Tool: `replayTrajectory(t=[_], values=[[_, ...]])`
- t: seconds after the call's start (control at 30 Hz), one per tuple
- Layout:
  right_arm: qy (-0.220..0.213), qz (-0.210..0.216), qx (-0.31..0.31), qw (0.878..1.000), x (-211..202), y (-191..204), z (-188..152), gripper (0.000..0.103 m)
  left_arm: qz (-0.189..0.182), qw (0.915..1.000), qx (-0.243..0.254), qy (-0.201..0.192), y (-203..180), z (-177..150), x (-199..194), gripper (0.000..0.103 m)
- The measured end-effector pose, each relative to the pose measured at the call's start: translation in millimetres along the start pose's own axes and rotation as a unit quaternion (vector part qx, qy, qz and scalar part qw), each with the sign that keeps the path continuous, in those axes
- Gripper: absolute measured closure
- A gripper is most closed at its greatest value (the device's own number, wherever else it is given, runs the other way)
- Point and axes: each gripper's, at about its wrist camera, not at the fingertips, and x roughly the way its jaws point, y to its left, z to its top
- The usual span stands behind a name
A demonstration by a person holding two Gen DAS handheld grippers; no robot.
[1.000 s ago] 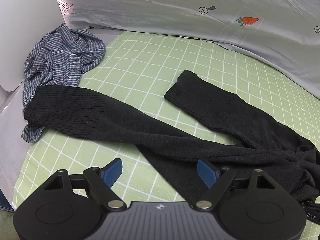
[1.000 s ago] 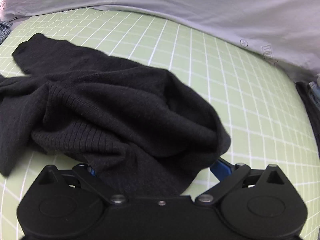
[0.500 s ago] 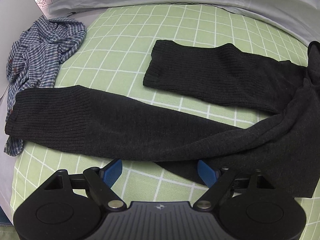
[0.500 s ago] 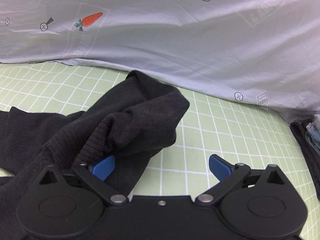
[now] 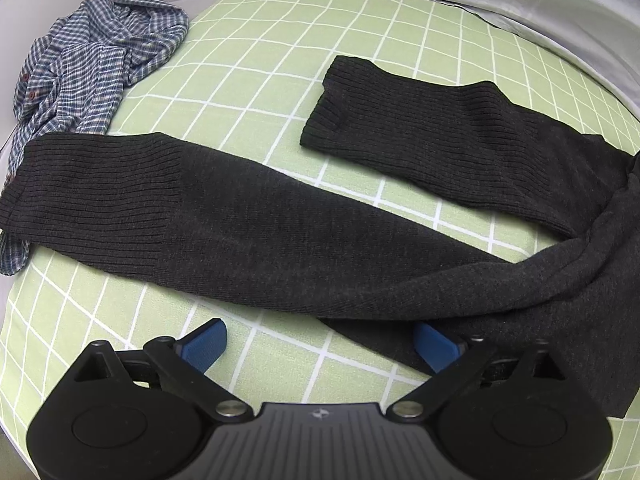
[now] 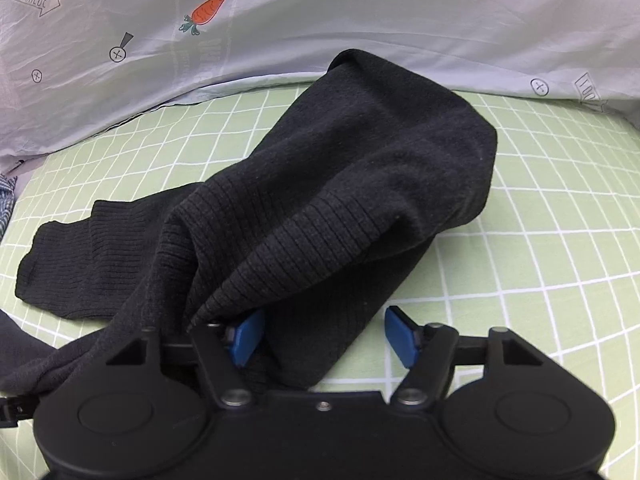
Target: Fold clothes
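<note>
A black knit sweater (image 5: 320,240) lies on the green checked sheet (image 5: 260,80), with both ribbed sleeves stretched out to the left. My left gripper (image 5: 320,344) hovers low over its near edge with the jaws opening wide. Fabric reaches only to the right pad (image 5: 434,346), and bare sheet lies by the left one. In the right wrist view the sweater's body (image 6: 340,200) is bunched up in a mound. My right gripper (image 6: 324,336) is closing around a fold of the sweater. The left pad (image 6: 246,336) touches the knit, while the right pad stands apart from it.
A crumpled blue plaid shirt (image 5: 92,60) lies at the far left, partly under one sleeve cuff. A grey quilt with carrot prints (image 6: 320,20) banks up along the far side of the sheet. Bare sheet (image 6: 540,240) spreads to the right of the mound.
The left gripper sank closer to the near sleeve and its jaws widened. The right gripper swung round while the sweater's body bunched up, and its jaws narrowed around a fold.
</note>
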Motion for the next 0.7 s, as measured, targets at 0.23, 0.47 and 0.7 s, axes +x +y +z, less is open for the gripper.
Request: replayTrajectory(t=[0.23,0.47,0.7], values=[[-0.032,0.015,-0.016,0.999,-20,-17,-11,0.086,-0.007,0.9999,-0.008,0.009,5,-2,1,0.0],[-0.103,-0.166,-0.041,0.98,-90,-119,-25,0.092,0.008,0.9999,-0.008,0.012,12,-11,-4,0.0],[-0.103,-0.332,-0.005,0.938,-115,-202,-32,0.055,0.014,0.9999,-0.004,0.01,9,-16,-9,0.001]])
